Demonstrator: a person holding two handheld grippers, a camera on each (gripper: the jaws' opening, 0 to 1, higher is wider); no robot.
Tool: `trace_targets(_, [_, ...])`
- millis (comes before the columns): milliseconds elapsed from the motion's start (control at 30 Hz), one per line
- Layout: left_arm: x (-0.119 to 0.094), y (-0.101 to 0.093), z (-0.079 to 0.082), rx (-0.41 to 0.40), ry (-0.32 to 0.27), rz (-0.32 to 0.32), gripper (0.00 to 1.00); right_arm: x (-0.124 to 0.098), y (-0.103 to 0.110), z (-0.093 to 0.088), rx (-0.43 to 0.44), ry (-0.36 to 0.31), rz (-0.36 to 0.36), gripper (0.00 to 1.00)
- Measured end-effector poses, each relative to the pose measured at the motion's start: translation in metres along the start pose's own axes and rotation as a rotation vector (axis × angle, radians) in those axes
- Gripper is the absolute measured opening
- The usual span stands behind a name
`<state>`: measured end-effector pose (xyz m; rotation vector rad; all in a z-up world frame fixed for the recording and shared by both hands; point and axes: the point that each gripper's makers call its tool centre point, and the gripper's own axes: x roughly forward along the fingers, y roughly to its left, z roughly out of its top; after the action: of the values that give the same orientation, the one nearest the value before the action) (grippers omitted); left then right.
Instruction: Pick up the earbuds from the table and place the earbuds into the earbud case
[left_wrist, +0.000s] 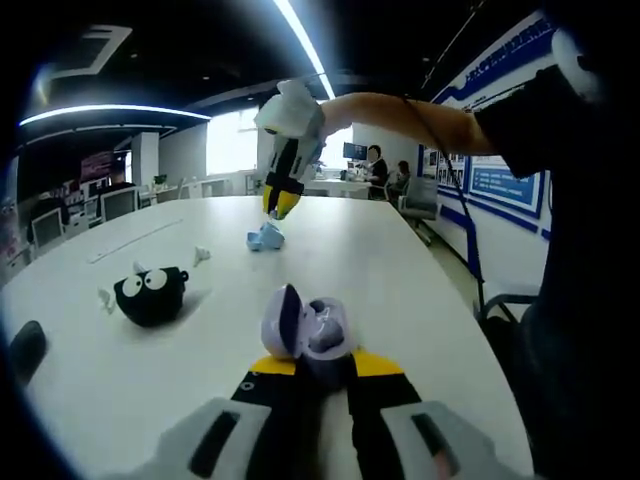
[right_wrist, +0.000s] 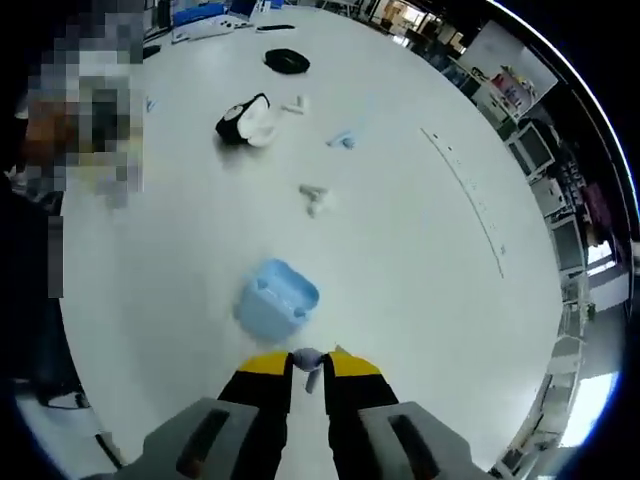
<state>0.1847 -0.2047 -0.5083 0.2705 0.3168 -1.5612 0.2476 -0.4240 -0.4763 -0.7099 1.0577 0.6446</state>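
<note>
In the left gripper view, I had the left gripper (left_wrist: 318, 372) pressed onto the purple earbud case (left_wrist: 308, 328), which stood on the white table (left_wrist: 400, 270) with its lid open. Farther along the table the right gripper (left_wrist: 281, 200) hung above a light blue case (left_wrist: 265, 237). A black case with cartoon eyes (left_wrist: 152, 293) sat to the left, with a loose white earbud (left_wrist: 201, 255) near it.

In the right gripper view, the right gripper (right_wrist: 307, 366) pinched a small purple earbud (right_wrist: 308, 360) between its jaws, just above the open blue case (right_wrist: 275, 298). A pair of white earbuds (right_wrist: 314, 199) lay farther on, well apart from it, and the black case (right_wrist: 246, 120) stood open beyond.

Risk, as I judged it: the earbud matched the purple case, not the blue one beneath it, so a release there would have filed it wrongly. The pinch looked slight; a tilt could have dropped the earbud onto the table.
</note>
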Motion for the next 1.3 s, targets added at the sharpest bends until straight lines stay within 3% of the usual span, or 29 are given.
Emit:
trace_targets(367, [0.000, 0.000, 0.000, 0.002, 0.002, 0.001, 0.19, -0.043, 0.027, 0.033, 0.068, -0.282, -0.070, 0.12])
trace_targets(700, [0.000, 0.001, 0.001, 0.001, 0.003, 0.003, 0.19, -0.066, 0.055, 0.064, 0.161, -0.509, -0.028, 0.12])
trace_targets(900, [0.000, 0.001, 0.001, 0.002, 0.003, 0.003, 0.19, -0.077, 0.066, 0.079, 0.258, -0.639, -0.009, 0.12])
trace_targets(1100, [0.000, 0.001, 0.001, 0.004, 0.002, 0.005, 0.19, -0.089, 0.071, 0.094, 0.453, -0.828, 0.070, 0.12])
trace_targets(1300, [0.000, 0.000, 0.001, 0.005, 0.001, 0.006, 0.19, -0.088, 0.081, 0.099, 0.549, -0.914, 0.110, 0.12])
